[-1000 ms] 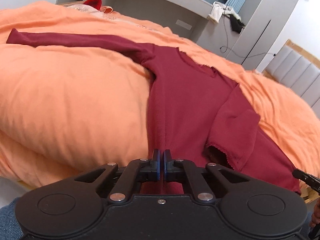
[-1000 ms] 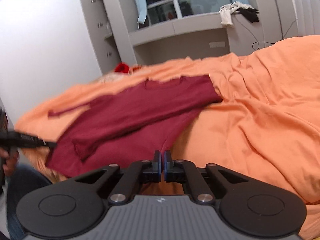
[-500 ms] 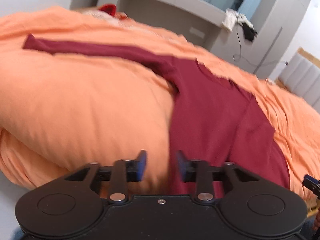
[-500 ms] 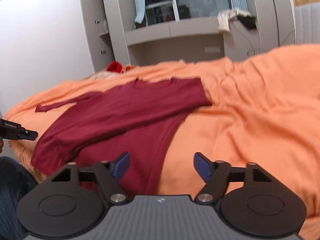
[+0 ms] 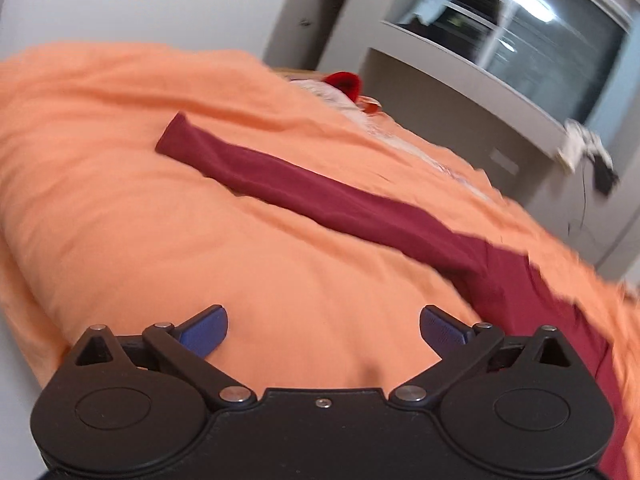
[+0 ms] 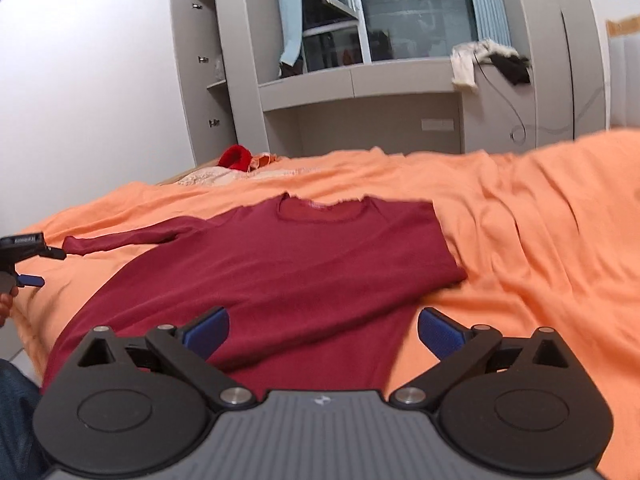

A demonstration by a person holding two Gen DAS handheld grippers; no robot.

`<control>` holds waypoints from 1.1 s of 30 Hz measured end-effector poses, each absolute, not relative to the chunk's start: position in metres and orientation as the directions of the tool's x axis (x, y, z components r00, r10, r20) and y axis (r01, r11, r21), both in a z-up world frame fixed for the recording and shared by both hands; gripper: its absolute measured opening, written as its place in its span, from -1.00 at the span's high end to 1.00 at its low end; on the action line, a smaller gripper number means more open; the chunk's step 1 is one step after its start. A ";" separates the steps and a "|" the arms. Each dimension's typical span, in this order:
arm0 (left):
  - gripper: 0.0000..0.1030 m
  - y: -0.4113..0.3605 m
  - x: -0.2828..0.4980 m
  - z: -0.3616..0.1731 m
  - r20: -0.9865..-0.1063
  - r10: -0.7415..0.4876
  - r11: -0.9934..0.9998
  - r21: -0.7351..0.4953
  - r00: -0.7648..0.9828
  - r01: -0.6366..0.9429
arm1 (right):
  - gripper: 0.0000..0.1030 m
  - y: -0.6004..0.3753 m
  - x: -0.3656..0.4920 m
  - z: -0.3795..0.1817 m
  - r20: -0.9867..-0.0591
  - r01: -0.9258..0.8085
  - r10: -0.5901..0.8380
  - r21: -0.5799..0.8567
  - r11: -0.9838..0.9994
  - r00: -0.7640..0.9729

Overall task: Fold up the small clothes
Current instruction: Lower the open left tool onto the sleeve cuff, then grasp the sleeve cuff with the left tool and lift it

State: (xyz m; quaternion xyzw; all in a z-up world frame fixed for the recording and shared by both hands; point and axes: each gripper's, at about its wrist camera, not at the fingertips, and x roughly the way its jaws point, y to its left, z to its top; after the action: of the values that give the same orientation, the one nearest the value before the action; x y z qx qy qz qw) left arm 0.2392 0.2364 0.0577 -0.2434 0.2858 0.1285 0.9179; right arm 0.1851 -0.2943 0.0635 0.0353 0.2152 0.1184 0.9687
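1. Both grippers have let go since a second ago: the left gripper [image 5: 323, 325] and right gripper [image 6: 323, 326] were pinched shut at the near hem, and their jaws have just been opening; blue pads now stand wide apart with nothing between them.
2. Left view has swung off the shirt body toward the long sleeve [image 5: 304, 188]; right view now looks over the shirt body.
3. Dark red long-sleeved knit shirt [image 6: 280, 280] lies flat, neck away from the grippers, on the orange bedspread [image 6: 540, 240], hem at the near edge of the bed. One sleeve runs straight out toward the bed's left edge; the other side looks folded in, exact lay unclear.
4. Hidden or cut off: near hem sits behind the right gripper body; in the left view the shirt body is cut by the right edge of frame and blurred.
5. Left gripper also shows at the left edge of the right view [image 6: 30, 262], partly cropped, with a bit of hand.
6. Bright red fluffy item [image 6: 235, 157] on pale cloth at the bed's far edge, too small to identify.
7. Room: grey built-in shelving [image 6: 360, 84], dark window [image 6: 416, 12] with a ceiling light reflected, white and black clothes [image 6: 486, 60] dumped on the ledge.
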 end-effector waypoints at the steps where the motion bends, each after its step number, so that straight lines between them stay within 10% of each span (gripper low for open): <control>1: -0.99 0.240 0.246 0.057 -0.584 0.102 0.838 -0.385 0.805 -0.386 | -0.99 -0.293 0.192 0.063 -0.402 -0.211 0.238 0.111 0.971 0.884; 9: -0.99 0.271 0.336 0.042 -0.620 0.298 0.782 -0.277 0.726 -0.558 | -0.99 -0.285 0.245 0.049 -0.380 -0.215 0.240 0.107 0.971 0.893; 25: -0.98 0.316 0.352 0.016 -0.533 0.409 0.618 -0.435 0.741 -0.655 | -1.00 -0.318 0.262 0.007 -0.421 -0.167 0.291 0.306 0.937 0.859; 30: -0.57 0.326 0.349 0.014 -0.510 0.441 0.565 -0.482 0.739 -0.670 | -1.00 -0.324 0.264 -0.002 -0.432 -0.126 0.291 0.369 0.921 0.854; 33: 0.28 0.335 0.343 0.010 -0.513 0.463 0.511 -0.512 0.723 -0.691 | -1.00 -0.324 0.262 -0.004 -0.423 -0.114 0.281 0.379 0.919 0.862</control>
State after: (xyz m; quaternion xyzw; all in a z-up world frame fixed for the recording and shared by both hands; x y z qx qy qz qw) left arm 0.3426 0.3348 0.0098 -0.3615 0.1573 0.3376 0.8547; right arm 0.2624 -0.3244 -0.0035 0.1730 0.2415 0.1038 0.9492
